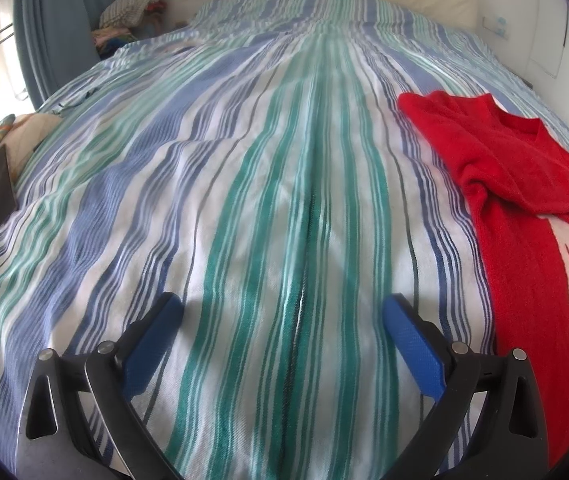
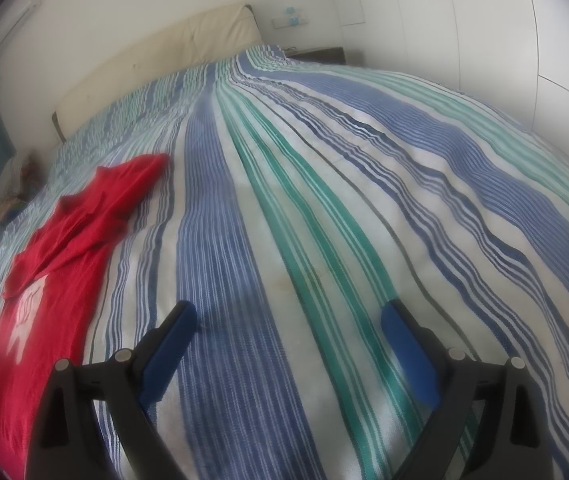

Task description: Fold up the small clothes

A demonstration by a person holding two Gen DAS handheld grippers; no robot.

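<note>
A: Red sweater flat on striped bedspread, one sleeve apparently folded across the chest; blurred.

B: Left gripper, right gripper: fingers spread, empty, flanking it, likely for a two-sided grab.

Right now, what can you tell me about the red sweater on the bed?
The red sweater looks like soft, fuzzy knit with a V-shaped neck and a white picture on its front. It lies flat on the striped bedspread, one sleeve folded across its chest. Nothing else touches it; both grippers are apart from it.
</note>
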